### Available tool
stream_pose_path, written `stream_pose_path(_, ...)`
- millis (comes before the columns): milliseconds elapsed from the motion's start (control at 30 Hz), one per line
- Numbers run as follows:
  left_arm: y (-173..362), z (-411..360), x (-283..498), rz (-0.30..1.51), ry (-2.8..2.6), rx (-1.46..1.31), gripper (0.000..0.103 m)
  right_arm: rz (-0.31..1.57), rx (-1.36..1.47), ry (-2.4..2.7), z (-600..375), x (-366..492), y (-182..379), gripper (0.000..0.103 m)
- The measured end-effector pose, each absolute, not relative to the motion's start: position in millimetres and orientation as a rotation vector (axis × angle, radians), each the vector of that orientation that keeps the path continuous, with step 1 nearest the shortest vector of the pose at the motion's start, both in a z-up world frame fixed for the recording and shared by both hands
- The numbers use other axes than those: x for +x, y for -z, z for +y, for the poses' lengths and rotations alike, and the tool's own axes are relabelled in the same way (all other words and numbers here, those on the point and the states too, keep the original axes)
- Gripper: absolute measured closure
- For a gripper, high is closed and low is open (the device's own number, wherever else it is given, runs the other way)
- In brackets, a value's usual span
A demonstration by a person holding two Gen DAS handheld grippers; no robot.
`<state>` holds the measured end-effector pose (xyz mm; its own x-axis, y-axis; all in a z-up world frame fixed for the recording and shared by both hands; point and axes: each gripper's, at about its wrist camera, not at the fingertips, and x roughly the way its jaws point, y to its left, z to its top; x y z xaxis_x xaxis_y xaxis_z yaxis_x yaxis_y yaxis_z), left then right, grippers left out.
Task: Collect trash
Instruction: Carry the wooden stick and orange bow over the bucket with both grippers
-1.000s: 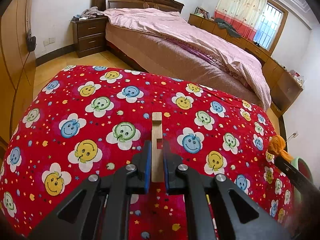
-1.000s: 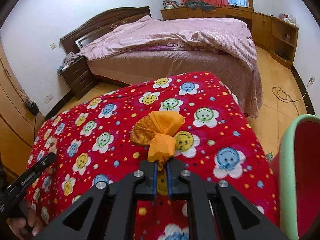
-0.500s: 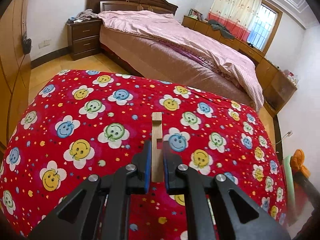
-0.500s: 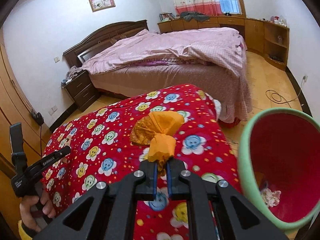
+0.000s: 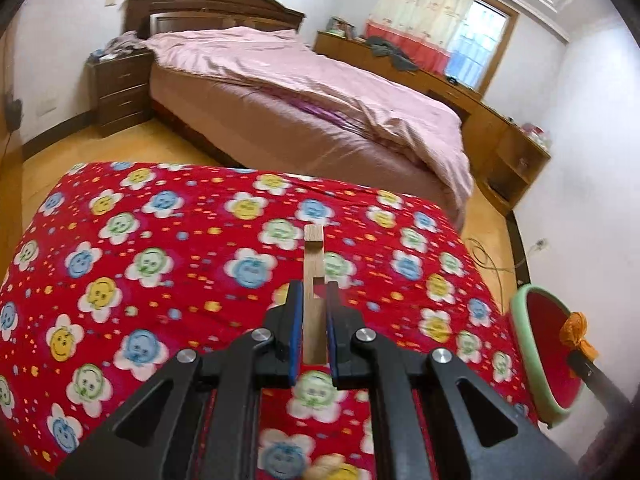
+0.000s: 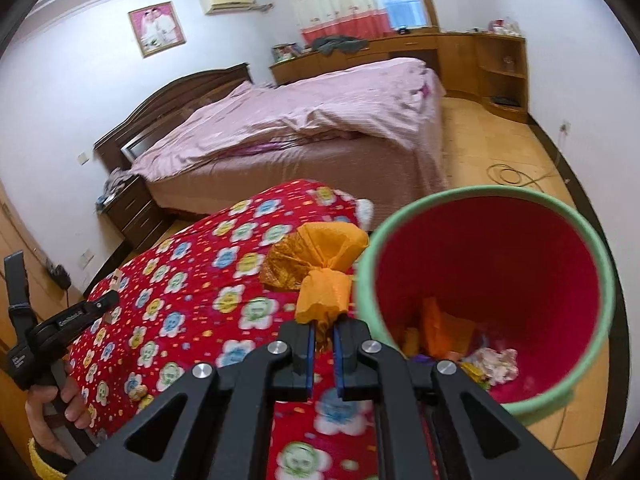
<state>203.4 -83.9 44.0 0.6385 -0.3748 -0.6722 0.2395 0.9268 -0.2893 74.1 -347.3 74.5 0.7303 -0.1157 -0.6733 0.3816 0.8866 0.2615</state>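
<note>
My left gripper (image 5: 313, 312) is shut on a thin notched wooden stick (image 5: 313, 268) that pokes up above the red smiley-flower cloth (image 5: 160, 264). My right gripper (image 6: 322, 332) is shut on a crumpled orange wrapper (image 6: 320, 264), held just left of the rim of the green-rimmed red bin (image 6: 600, 264). Several scraps of trash (image 6: 460, 340) lie at the bin's bottom. In the left wrist view the bin (image 5: 524, 340) shows at the right edge with the orange wrapper (image 5: 574, 328) over its mouth. In the right wrist view the left gripper (image 6: 108, 300) appears at far left, held by a hand (image 6: 52, 412).
The red cloth (image 6: 180, 300) covers a raised surface in the foreground. Behind it stands a bed with a pink quilt (image 5: 312, 96), a dark nightstand (image 5: 120, 92) and wooden cabinets (image 5: 512, 144). A cable (image 6: 516, 174) lies on the wooden floor beyond the bin.
My right gripper has carried the orange wrapper rightward off the cloth to the bin's rim, and the bin's inside has come into view. My left gripper has shifted right and up with the stick.
</note>
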Motion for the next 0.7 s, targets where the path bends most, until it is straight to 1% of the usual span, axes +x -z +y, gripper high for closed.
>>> stream_pose_path(400,-68,-144,166,0.812,0.49,-0.113,0.093,0.669,0.514,0.393,-407,13,-64,0.094)
stream_pose_path(700,-75,-216,138,0.847,0.631,-0.049,0.093,0.645,0.597,0.426,-444,-17,-54,0.094)
